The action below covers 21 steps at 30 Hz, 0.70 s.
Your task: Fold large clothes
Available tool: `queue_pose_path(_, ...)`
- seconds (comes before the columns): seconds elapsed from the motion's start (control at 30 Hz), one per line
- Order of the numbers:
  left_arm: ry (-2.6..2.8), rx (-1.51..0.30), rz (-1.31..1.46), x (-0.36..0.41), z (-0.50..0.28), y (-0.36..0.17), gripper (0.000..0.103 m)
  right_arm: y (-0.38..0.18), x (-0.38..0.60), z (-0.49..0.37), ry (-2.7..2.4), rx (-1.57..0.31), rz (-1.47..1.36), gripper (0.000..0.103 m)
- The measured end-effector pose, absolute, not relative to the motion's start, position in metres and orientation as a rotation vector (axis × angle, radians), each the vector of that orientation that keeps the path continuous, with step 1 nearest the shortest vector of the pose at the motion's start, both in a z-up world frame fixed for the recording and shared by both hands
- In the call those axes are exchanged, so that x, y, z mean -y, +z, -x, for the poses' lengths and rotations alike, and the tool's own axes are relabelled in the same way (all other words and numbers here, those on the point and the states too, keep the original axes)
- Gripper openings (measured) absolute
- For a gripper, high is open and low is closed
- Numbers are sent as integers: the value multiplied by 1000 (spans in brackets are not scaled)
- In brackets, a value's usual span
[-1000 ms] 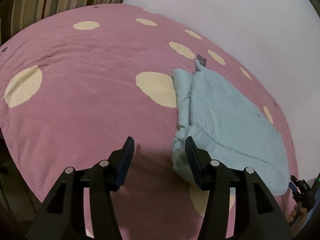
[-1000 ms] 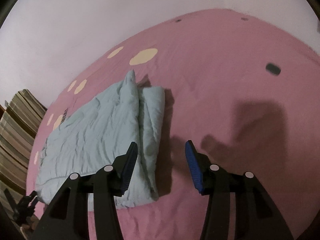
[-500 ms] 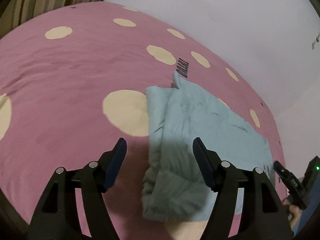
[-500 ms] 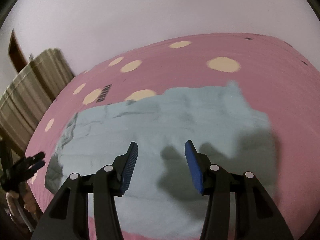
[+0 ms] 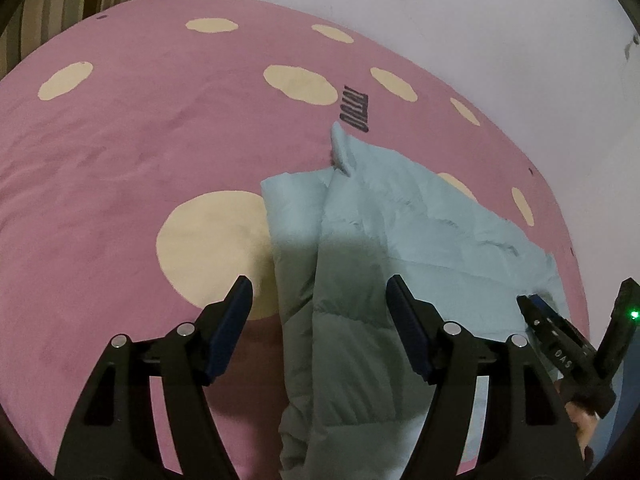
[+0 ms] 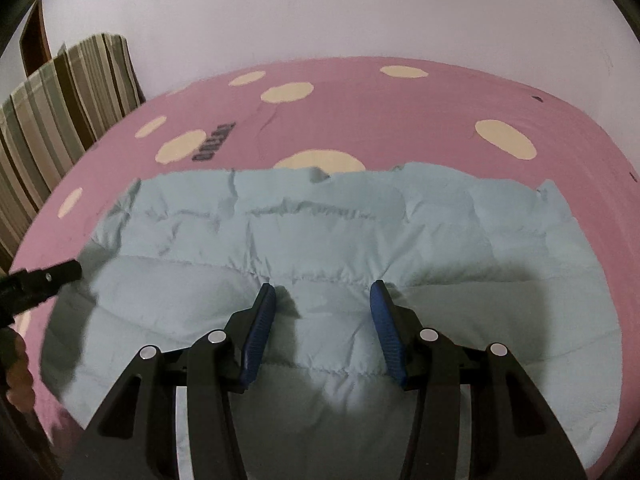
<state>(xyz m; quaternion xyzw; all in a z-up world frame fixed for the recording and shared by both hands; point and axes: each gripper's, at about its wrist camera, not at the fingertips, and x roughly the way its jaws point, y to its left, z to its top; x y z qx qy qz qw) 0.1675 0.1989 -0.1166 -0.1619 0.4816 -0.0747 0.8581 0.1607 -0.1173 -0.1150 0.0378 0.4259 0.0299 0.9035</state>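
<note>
One big pink bed cover spreads wide past both tongs, so there is lots of room. The puffy blue jacket lies just under them, soft and light. Its thick folded edge looks best to grab. The left tongs just opened wide, holding nothing. The right tongs hover half open, empty.

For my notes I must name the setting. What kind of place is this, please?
Most likely a bedroom at home. A pale blue padded jacket lies on a wide pink bed cover with cream dots, a striped cushion leans at one end, and a plain white wall stands close behind.
</note>
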Motion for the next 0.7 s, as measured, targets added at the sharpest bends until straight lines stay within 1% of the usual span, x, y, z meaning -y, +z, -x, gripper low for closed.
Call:
queue_pose_path(0.27, -189, -1083, 335, -194, -184, -139, 69, -138, 106, -167, 32, -912, 13, 50)
queue_pose_path(0.43, -227, -1099, 302, -186, -189, -146, 69, -145, 105, -170, 29, -912, 18, 50)
queue_pose_path(0.5, -253, -1101, 310, -183, -190, -146, 61, -146, 105, -171, 30, -909, 19, 50)
queue_pose_path(0.6, -293, -1116, 363, -182, -195, -147, 44, -147, 105, -172, 31, -906, 19, 50)
queue_pose_path(0.67, -316, -1120, 399, -182, -195, -145, 28, -147, 105, -173, 31, -905, 21, 50)
queue_pose_path(0.7, -316, -1115, 405, -181, -195, -142, 25, -147, 105, -173, 32, -905, 20, 50)
